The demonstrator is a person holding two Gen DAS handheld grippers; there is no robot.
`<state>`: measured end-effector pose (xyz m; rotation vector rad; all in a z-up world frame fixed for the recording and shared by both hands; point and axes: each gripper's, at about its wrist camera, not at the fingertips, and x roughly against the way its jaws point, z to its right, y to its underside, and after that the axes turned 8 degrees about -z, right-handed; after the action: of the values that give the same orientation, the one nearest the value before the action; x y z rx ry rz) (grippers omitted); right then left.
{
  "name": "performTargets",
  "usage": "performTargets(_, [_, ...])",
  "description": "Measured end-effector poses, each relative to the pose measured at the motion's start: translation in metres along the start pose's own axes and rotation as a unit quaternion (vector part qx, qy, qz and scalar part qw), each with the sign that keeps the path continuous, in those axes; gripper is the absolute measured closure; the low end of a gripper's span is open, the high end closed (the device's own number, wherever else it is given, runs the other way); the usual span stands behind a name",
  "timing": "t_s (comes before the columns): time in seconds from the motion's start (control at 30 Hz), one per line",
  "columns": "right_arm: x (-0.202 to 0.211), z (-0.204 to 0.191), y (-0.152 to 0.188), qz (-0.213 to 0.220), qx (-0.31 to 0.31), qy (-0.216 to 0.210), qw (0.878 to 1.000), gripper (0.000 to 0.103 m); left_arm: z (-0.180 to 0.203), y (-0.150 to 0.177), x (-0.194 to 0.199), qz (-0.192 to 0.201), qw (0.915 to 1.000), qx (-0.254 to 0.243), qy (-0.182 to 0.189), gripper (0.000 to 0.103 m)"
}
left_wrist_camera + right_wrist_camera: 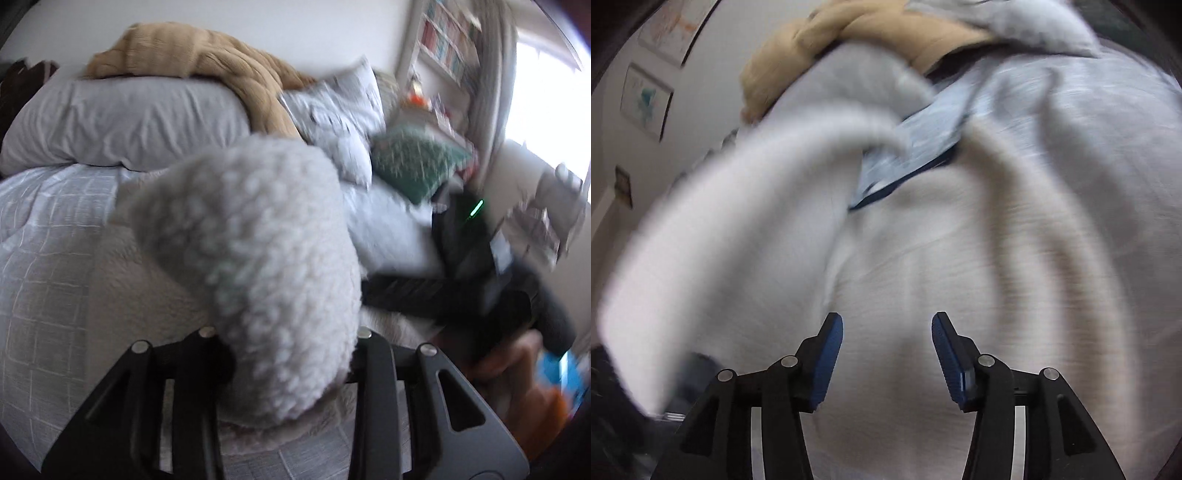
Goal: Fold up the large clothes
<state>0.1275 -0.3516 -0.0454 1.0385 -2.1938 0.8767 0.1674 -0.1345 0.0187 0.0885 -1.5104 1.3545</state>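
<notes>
- Left gripper (286,354) clamping a thick fold of the fleece garment (258,258); fingertips buried in the pile and not visible.
- Fleece garment rising as a rounded, woolly hump straight ahead of the left gripper, hiding the gap between its jaws and draping down toward the camera.
- Remainder of the garment lying flat on the bed cover (40,258), below and left of the hump.
- Right gripper (887,354) standing released, blue pads (827,362) well apart, with nothing pinched between them.
- Pale cloth of the garment spreading beneath and beyond the right gripper, blurred; contact with the pads not determinable.
- Raised band of the garment arching on the left side of the right wrist view, clear of the jaws.
- Tan blanket (207,62) resting on a grey pillow (129,122) beyond the garment.
</notes>
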Motion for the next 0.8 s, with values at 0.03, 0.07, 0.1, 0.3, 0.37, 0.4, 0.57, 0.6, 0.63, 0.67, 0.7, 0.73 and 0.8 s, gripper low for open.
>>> performTargets(0.03, [0.013, 0.014, 0.002, 0.011, -0.014, -0.005, 1.000, 0.050, 0.006, 0.005, -0.005, -0.007, 0.9999, -0.014, -0.004, 0.067])
performTargets(0.07, [0.022, 0.023, 0.004, 0.017, -0.024, -0.012, 0.999, 0.049, 0.012, 0.012, -0.010, -0.013, 0.9995, -0.028, -0.006, 0.066])
performTargets(0.1, [0.032, 0.034, 0.006, 0.024, -0.038, -0.022, 0.999, 0.046, 0.017, 0.017, -0.015, -0.019, 0.9990, -0.041, -0.006, 0.065])
performTargets(0.3, [0.043, 0.056, 0.006, 0.011, -0.080, -0.117, 0.990, 0.023, 0.048, 0.041, -0.022, -0.056, 0.9870, -0.150, 0.003, 0.043])
performTargets(0.37, [0.028, 0.047, -0.004, -0.017, -0.076, -0.151, 0.986, 0.023, 0.048, 0.042, -0.015, -0.063, 0.9862, -0.152, 0.022, 0.041])
performTargets(0.4, [0.021, 0.043, -0.007, -0.028, -0.072, -0.158, 0.984, 0.023, 0.047, 0.042, -0.012, -0.067, 0.9858, -0.152, 0.028, 0.041])
performTargets(0.57, [-0.005, 0.020, -0.013, -0.069, -0.061, -0.114, 0.989, 0.026, 0.032, 0.043, 0.020, -0.088, 0.9817, -0.156, 0.063, 0.036])
performTargets(0.6, [-0.011, 0.018, -0.015, -0.082, -0.059, -0.093, 0.991, 0.027, 0.028, 0.044, 0.030, -0.093, 0.9802, -0.158, 0.074, 0.033])
performTargets(0.63, [-0.016, 0.016, -0.016, -0.089, -0.059, -0.090, 0.990, 0.028, 0.024, 0.045, 0.039, -0.095, 0.9791, -0.160, 0.081, 0.033])
performTargets(0.67, [-0.019, 0.015, -0.017, -0.093, -0.059, -0.092, 0.990, 0.028, 0.019, 0.047, 0.050, -0.094, 0.9783, -0.165, 0.083, 0.033])
performTargets(0.7, [-0.022, 0.016, -0.018, -0.093, -0.059, -0.092, 0.990, 0.028, 0.016, 0.048, 0.059, -0.095, 0.9776, -0.168, 0.084, 0.031])
performTargets(0.73, [-0.023, 0.016, -0.019, -0.093, -0.058, -0.092, 0.990, 0.028, 0.011, 0.049, 0.069, -0.102, 0.9768, -0.168, 0.086, 0.030])
performTargets(0.8, [-0.023, 0.019, -0.018, -0.092, -0.056, -0.088, 0.990, 0.028, 0.001, 0.047, 0.080, -0.109, 0.9768, -0.161, 0.089, 0.028])
